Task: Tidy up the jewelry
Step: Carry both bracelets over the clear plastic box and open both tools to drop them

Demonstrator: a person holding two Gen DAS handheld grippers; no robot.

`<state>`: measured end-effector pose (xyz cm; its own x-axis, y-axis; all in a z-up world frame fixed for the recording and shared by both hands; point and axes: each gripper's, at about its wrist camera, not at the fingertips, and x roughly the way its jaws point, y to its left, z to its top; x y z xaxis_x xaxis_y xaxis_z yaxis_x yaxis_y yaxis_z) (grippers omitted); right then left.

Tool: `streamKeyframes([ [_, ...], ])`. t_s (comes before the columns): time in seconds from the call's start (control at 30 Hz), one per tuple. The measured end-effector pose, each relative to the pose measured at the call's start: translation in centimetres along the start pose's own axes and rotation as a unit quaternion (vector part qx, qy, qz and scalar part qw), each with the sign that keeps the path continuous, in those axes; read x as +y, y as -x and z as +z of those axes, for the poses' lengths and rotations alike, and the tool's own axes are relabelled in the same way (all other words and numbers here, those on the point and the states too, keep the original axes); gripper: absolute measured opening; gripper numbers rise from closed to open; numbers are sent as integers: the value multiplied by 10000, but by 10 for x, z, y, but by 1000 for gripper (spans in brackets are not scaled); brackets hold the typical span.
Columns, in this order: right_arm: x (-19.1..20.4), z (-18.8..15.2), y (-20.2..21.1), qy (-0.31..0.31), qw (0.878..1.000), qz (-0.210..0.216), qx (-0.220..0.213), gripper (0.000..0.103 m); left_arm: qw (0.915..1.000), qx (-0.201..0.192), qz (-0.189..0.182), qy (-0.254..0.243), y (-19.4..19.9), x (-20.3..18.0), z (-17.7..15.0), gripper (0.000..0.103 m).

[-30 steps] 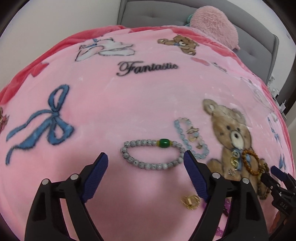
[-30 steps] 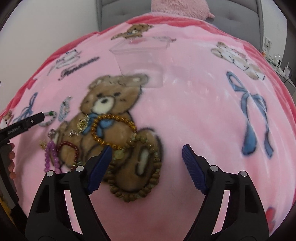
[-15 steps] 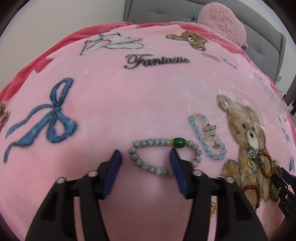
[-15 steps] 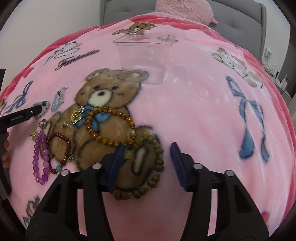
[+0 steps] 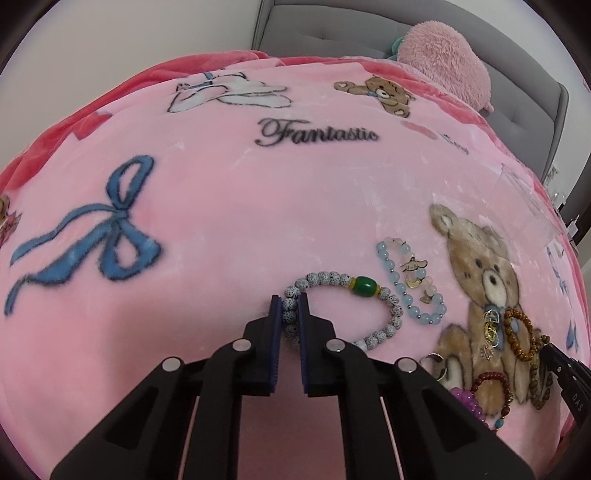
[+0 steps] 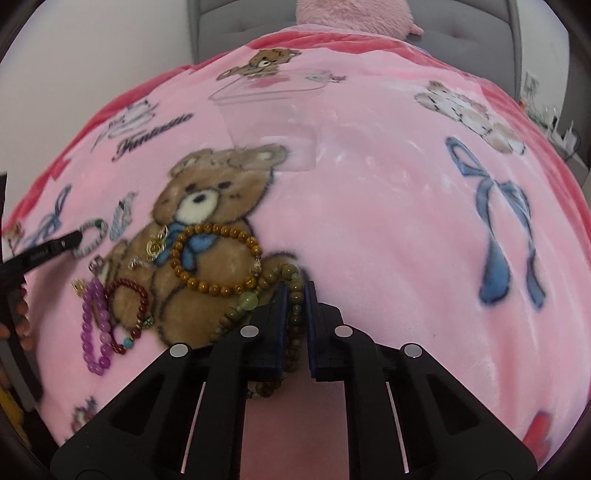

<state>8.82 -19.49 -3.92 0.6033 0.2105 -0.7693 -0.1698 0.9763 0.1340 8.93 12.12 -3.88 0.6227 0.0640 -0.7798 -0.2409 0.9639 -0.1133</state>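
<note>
1. Left gripper (image 5: pixel 289 317): jaws have just been closing and now pinch the left end of the speckled grey bracelet (image 5: pixel 384 295), which has one green bead and lies on the pink blanket (image 5: pixel 229 221).
2. Right gripper (image 6: pixel 295 306): jaws have just been closing and now pinch a strand of the olive-brown bead bracelet (image 6: pixel 236 314), which lies over the printed bear's foot.
3. Pale blue bracelet (image 5: pixel 410 284) with small charms: just right of the grey one, not touching it as far as shows.
4. Amber bead bracelet (image 6: pixel 218 258): on the bear's chest, its lower right edge touching the olive strand.
5. Dark red bracelet (image 6: pixel 129 314) and purple bracelet (image 6: pixel 96 332): side by side left of the bear, near the blanket's left edge.
6. Gold charms (image 6: pixel 157 245): on the bear's neck, beside the amber beads.
7. Clear plastic box (image 6: pixel 269 122): beyond the bear's head, well apart from all the jewelry.
8. Open room: bare blanket to the right of the bear up to the blue bow print (image 6: pixel 498 229); bare blanket also left of and beyond the grey bracelet.
9. Grey headboard (image 5: pixel 332 33) and pink plush pillow (image 5: pixel 443 62): at the far edge of the bed.
</note>
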Motion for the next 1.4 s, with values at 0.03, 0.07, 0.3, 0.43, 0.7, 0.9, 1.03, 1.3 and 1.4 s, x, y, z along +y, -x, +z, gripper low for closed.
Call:
streamKeyframes([
  [0.03,-1,0,0,-18,10000,9,0,9,10000,-26,-28,32,1,1,0,8],
  [0.07,-2,0,0,-53,10000,31,-6,9,10000,-40,-34,54,2,2,0,8],
  [0.3,-2,2,15,-58,9992,246,-308,9,9994,-278,-178,129,17,4,1,8],
  [0.43,-1,3,28,-18,9981,331,-527,9,9984,-475,-320,36,32,-1,2,8],
  [0.7,-5,10,55,-59,9944,559,-900,9,9910,-956,-680,-650,69,-35,12,8],
  [0.9,1,26,76,221,9909,685,-1138,9,9825,-1167,-1016,-1037,91,-61,19,8],
  [1.03,7,40,86,574,9866,662,-1375,9,9735,-1372,-1181,-1397,101,-86,36,8],
  [1.3,9,88,81,730,9823,686,-1585,9,9615,-1609,-1351,-1770,100,-130,76,8],
  [1.4,8,112,76,753,9803,612,-1721,9,9598,-1511,-1547,-1792,87,-144,89,8],
])
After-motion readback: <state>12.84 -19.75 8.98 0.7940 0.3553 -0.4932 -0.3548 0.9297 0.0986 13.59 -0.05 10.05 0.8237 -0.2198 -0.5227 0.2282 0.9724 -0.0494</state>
